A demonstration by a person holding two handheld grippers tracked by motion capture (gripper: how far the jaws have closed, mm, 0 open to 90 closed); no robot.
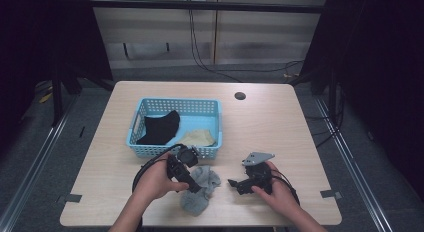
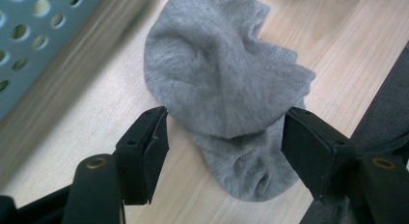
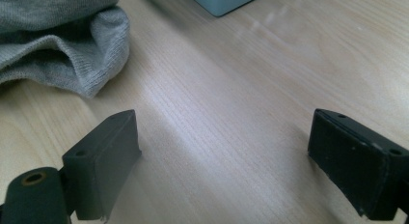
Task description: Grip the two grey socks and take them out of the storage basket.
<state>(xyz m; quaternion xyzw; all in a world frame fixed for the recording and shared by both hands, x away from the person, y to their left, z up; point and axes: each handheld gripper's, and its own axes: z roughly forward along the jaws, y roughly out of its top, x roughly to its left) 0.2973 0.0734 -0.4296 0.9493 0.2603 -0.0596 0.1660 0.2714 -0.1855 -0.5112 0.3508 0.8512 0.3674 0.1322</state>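
Observation:
A crumpled grey sock (image 1: 202, 189) lies on the wooden table (image 1: 270, 127) near its front edge. My left gripper (image 1: 195, 186) sits low over the sock's left part. In the left gripper view the sock (image 2: 226, 84) lies between the two spread jaws, and the gripper (image 2: 226, 137) is open around it. My right gripper (image 1: 234, 184) rests to the right of the sock, pointing toward it. It is open (image 3: 222, 147) over bare wood, with the sock's edge (image 3: 62, 50) ahead at the upper left.
A light blue perforated basket (image 1: 137, 119) stands just behind the sock, holding a black garment (image 1: 160, 127) and a pale yellow one (image 1: 200, 138). Its corner (image 3: 222, 2) shows in the right gripper view. A dark round hole (image 1: 240, 96) sits at the table's back.

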